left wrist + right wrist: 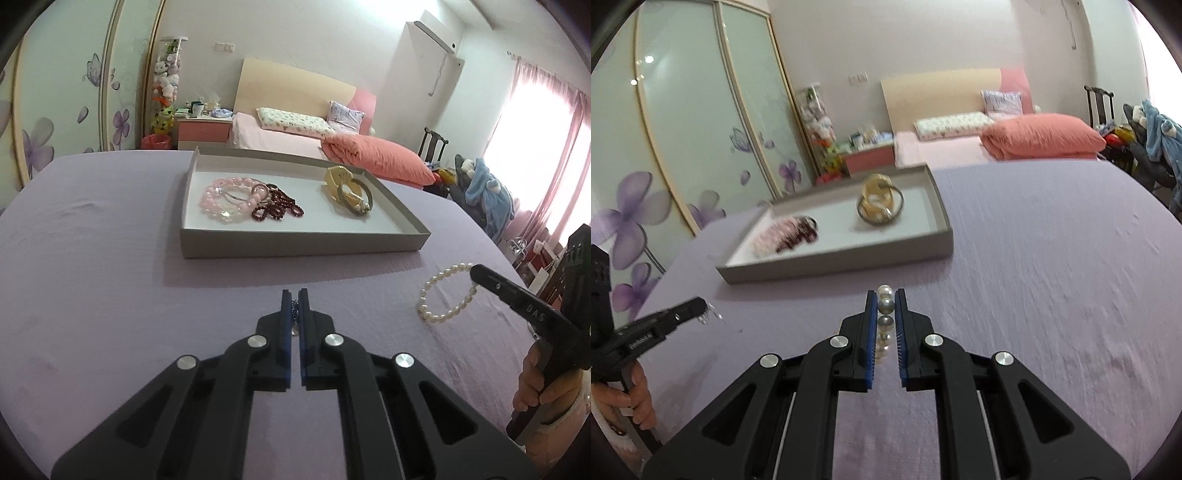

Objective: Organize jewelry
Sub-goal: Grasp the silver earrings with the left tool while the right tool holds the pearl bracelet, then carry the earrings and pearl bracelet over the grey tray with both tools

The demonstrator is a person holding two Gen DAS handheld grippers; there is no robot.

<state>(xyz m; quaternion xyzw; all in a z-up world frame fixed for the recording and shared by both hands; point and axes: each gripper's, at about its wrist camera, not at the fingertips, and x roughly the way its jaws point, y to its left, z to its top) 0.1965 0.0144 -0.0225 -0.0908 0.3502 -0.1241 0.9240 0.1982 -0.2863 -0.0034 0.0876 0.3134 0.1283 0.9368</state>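
A shallow grey tray (295, 243) stands on the lilac cloth. It holds pink bead bracelets (221, 199), dark red bead strands (279, 208) and gold and grey bangles (349, 192). My left gripper (294, 299) is shut on a small dark chain with a pendant (294, 314), just in front of the tray. My right gripper (885, 297) is shut on a white pearl bracelet (885, 317). In the left wrist view the pearl bracelet (443, 295) hangs as a loop from the right gripper (474, 275), right of the tray. The tray (849, 258) also shows in the right wrist view.
The lilac cloth (92, 277) covers the table. Behind it are a bed with a coral duvet (376, 158), a pink nightstand (203, 129), a floral wardrobe (683, 129) and a chair with clothes (484, 188) by the pink curtain.
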